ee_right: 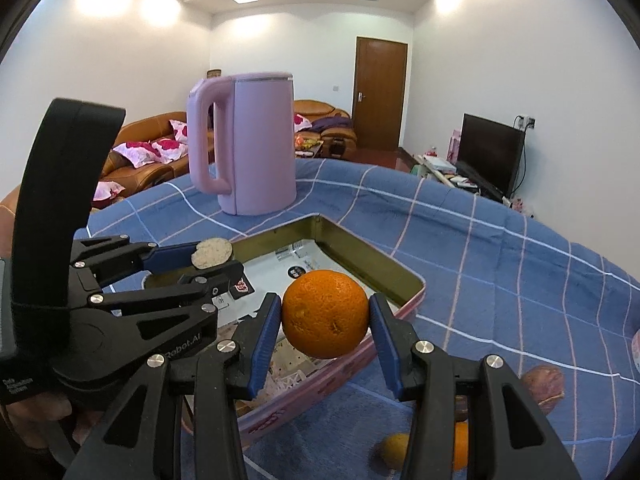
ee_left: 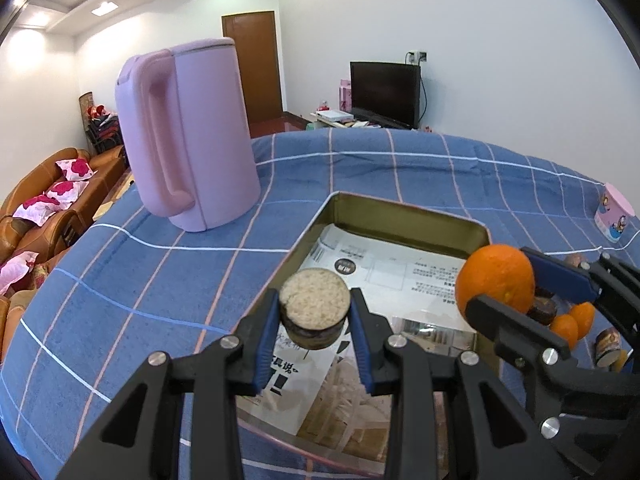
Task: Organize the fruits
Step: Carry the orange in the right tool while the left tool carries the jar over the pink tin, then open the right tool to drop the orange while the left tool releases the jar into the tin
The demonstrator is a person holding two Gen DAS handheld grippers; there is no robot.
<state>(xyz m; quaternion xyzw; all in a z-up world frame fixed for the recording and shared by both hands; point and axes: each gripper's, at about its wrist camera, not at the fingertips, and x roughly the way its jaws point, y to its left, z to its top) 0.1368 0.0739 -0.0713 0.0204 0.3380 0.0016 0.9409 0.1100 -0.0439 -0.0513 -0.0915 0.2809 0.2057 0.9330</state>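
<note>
The round orange fruit (ee_right: 325, 314) is clamped between the blue-padded fingers of the right gripper (ee_right: 325, 320) and is held in the air over the near rim of the shallow rectangular metal tin (ee_right: 372, 258), whose floor is lined with printed paper. In the left wrist view the same orange (ee_left: 496, 280) is seen at the tin's right side, gripped by the right gripper (ee_left: 504, 284). The left gripper (ee_left: 314, 314) is closed on a short dark-skinned cylinder with a pale grainy cut face (ee_left: 314, 308), held above the left part of the tin (ee_left: 400, 210); from the right wrist view this piece (ee_right: 211, 253) is seen in the left gripper (ee_right: 212, 258), above the tin's far left edge.

A tall pink plastic kettle with a handle (ee_left: 188, 136) stands upright on the blue checked cloth covering the surface (ee_left: 400, 164), just beyond the tin's far left corner. To the right of the tin, partly hidden behind the right gripper, small orange fruits (ee_left: 572, 320) and dark brown round pieces (ee_left: 542, 308) lie on the cloth. A pink printed cup (ee_left: 614, 218) stands farther right, well apart from the tin. A sofa, a door and a television are visible in the room behind.
</note>
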